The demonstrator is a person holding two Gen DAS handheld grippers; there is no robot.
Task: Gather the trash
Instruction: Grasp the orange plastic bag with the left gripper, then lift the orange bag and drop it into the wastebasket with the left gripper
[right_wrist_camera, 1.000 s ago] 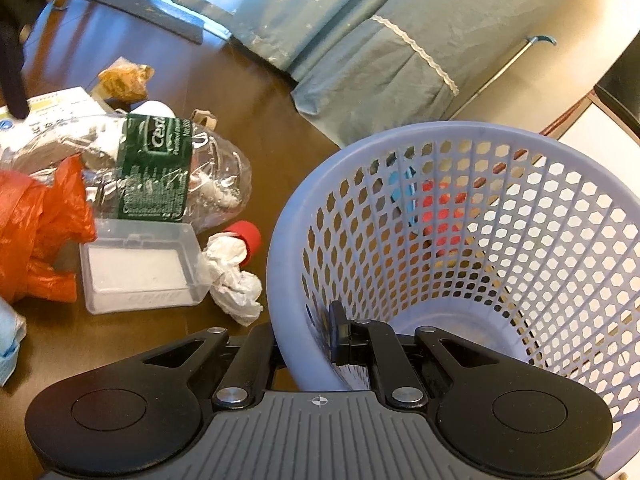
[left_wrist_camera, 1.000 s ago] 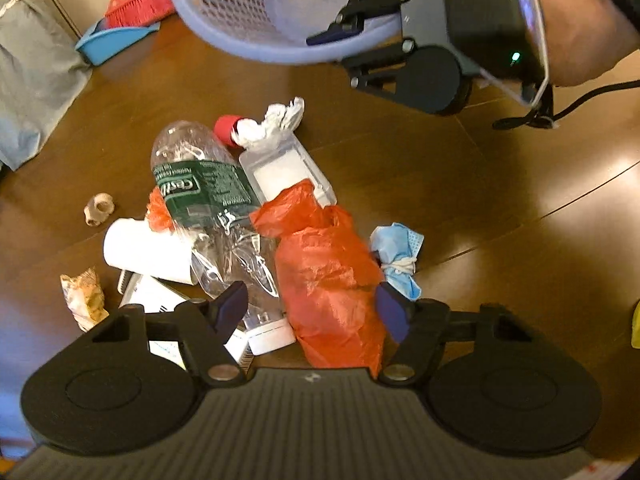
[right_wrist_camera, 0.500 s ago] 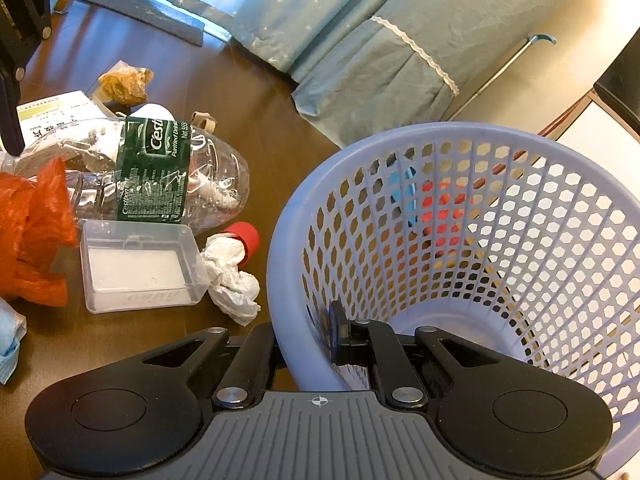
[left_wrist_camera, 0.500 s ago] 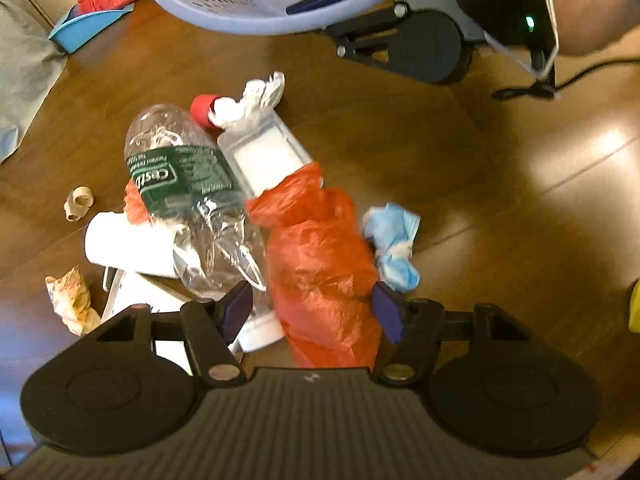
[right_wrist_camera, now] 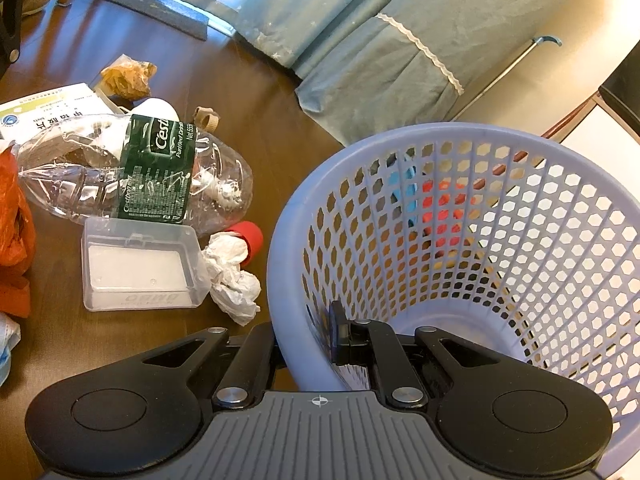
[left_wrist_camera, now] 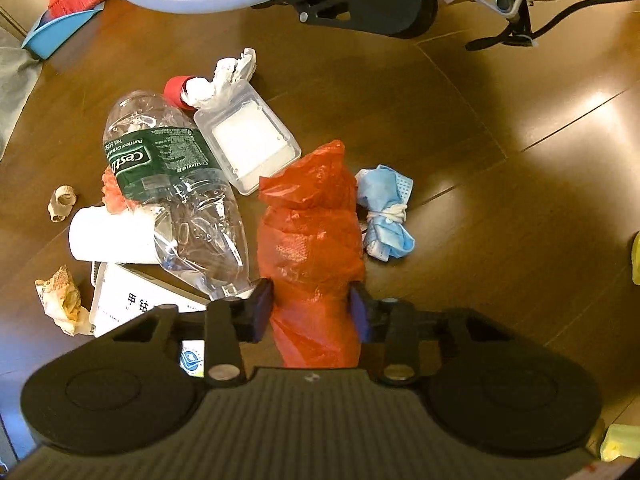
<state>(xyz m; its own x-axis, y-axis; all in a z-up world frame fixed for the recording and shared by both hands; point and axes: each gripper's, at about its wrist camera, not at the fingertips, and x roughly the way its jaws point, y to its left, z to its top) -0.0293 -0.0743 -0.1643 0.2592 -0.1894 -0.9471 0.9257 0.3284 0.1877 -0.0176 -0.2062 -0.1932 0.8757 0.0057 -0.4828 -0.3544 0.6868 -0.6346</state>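
The left gripper (left_wrist_camera: 312,306) has its two dark-blue pads pressed against either side of a crumpled red plastic bag (left_wrist_camera: 310,232), clenched on its near end, the bag lying on the dark brown wooden tabletop (left_wrist_camera: 460,128). Just right of the bag lies a knotted pale-blue face mask (left_wrist_camera: 386,212). Left of it a crushed clear plastic bottle with a green label and red cap (left_wrist_camera: 172,176) rests over a white paper cup (left_wrist_camera: 108,240) and a white printed carton (left_wrist_camera: 132,300). Beyond the bag sits a clear rectangular plastic box (left_wrist_camera: 248,140), with a wad of white tissue (left_wrist_camera: 224,80) touching its far end. Toward the far edge, the right gripper (right_wrist_camera: 306,330) grips the wall of a lavender perforated plastic basket (right_wrist_camera: 460,208), one finger outside, one inside, the basket beside the tissue
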